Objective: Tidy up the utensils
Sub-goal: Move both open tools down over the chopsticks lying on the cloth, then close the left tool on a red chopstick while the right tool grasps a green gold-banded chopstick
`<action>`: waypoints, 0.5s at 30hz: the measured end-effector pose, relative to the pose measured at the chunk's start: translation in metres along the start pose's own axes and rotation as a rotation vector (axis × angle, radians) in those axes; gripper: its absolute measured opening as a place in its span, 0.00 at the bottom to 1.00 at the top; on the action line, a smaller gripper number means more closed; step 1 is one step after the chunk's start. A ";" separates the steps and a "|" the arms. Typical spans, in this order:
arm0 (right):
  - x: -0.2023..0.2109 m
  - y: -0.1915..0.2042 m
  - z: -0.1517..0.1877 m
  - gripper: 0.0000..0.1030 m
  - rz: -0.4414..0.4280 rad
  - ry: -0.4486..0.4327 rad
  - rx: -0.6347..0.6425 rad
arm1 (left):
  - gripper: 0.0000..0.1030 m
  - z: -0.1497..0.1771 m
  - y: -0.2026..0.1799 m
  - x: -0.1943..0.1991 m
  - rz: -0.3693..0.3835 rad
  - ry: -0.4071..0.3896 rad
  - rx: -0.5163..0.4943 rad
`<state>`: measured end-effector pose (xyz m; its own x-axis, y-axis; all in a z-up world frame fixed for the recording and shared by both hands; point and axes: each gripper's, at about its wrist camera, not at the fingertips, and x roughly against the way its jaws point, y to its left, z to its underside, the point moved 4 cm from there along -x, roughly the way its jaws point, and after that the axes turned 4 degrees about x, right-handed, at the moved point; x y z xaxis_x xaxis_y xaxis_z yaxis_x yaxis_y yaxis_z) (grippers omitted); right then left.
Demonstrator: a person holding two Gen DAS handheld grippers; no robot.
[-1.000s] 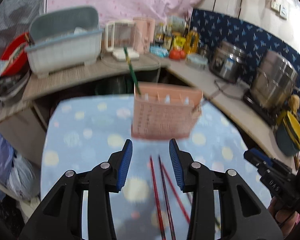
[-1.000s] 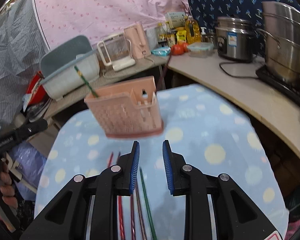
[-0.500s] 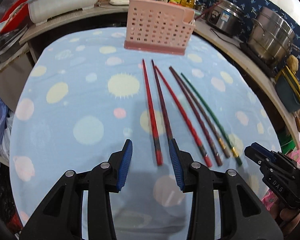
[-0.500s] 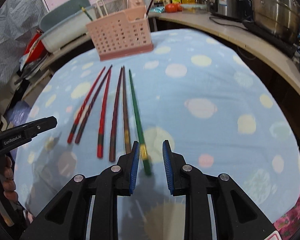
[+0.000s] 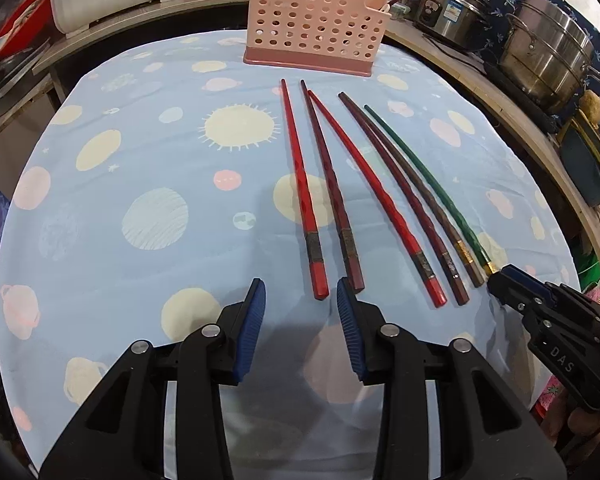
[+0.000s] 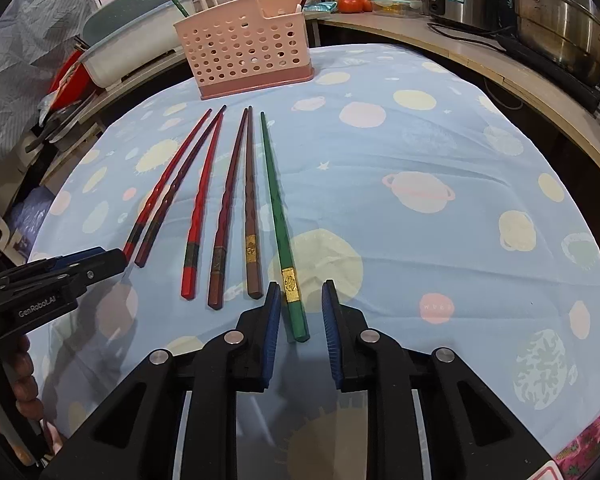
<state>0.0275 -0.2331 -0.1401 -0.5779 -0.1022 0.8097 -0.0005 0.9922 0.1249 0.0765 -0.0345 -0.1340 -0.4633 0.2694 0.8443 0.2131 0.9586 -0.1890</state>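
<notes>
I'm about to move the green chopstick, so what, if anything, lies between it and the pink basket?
Nothing visible does. The green chopstick lies rightmost in the row, and only bare tablecloth separates its far tip from the pink basket.

Pink holed basket (image 5: pixel 316 20); red, maroon, brown, green chopsticks (image 6: pixel 278 216); blue planet-print cloth (image 5: pixel 140 168).

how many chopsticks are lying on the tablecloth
6, side by side before the pink basket: red, dark red, red, maroon, brown, green. More stand in the basket.
</notes>
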 end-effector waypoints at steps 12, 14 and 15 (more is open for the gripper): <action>-0.006 0.002 -0.003 0.10 0.004 -0.006 0.012 | 0.09 -0.013 0.000 -0.012 -0.061 -0.038 -0.016; -0.007 0.003 -0.003 0.09 0.002 -0.006 0.014 | 0.07 -0.013 0.001 -0.011 -0.051 -0.036 -0.014; -0.006 0.002 -0.003 0.08 0.000 -0.008 0.014 | 0.07 -0.013 0.003 -0.010 -0.043 -0.031 -0.008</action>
<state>0.0336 -0.2304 -0.1425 -0.5847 -0.1013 0.8049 -0.0119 0.9931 0.1164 0.0923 -0.0357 -0.1362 -0.4987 0.2307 0.8355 0.1992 0.9686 -0.1486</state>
